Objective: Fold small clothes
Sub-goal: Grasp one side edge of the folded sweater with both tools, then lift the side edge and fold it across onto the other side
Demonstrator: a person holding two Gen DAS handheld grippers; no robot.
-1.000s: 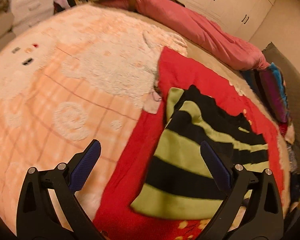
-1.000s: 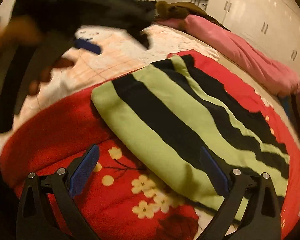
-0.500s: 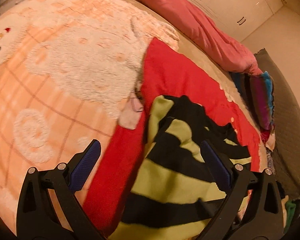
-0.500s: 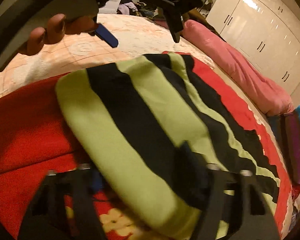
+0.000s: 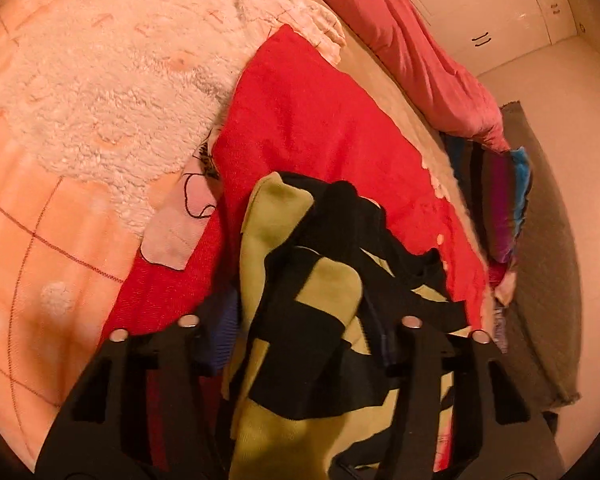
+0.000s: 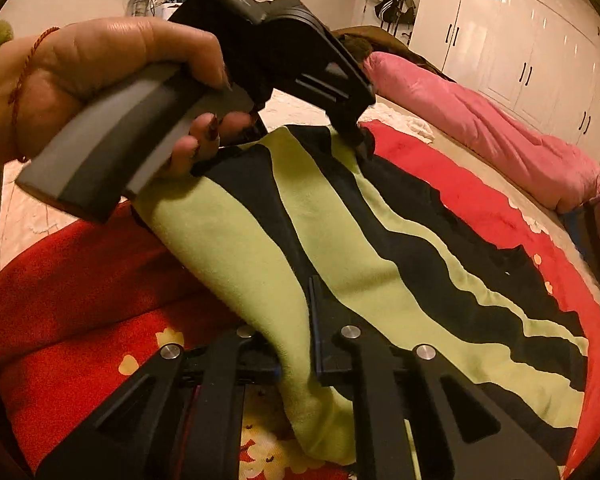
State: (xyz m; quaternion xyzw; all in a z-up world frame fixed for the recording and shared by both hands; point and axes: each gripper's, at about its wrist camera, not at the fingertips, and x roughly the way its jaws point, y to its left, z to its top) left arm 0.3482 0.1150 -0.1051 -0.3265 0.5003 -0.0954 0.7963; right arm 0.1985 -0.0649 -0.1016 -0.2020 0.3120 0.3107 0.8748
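Fabric of the striped garment (image 6: 340,248), banded in lime green and black, is clamped between the two fingers of the right tongs (image 6: 296,344), which are drawn narrow on a fold at its near edge. In the same right wrist view the left tongs (image 6: 354,136) are seen pinching the far end of the garment, carried by the left hand (image 6: 100,80), whose fingers are wrapped round a grey handle; a thin red cord is worn on that wrist. In the left wrist view a bunched, lifted portion of the striped garment (image 5: 300,340) is held between the fingers of the left tongs (image 5: 300,332), with blue pads partly hidden by the cloth. Between the two grips the garment is stretched lengthwise and is laid on a red blanket (image 6: 80,280) printed with small pale flowers near the right tongs. The red blanket (image 5: 320,120) is spread on a bed, beside a fluffy peach blanket (image 5: 80,100) with a grid of thin lines and raised white patches. A pink duvet (image 6: 480,120) is heaped along the far side of the bed, and white wardrobe doors (image 6: 520,40) with dark handles are seen behind it. A multicoloured pile of cloth (image 5: 504,200) lies at the bed's edge.
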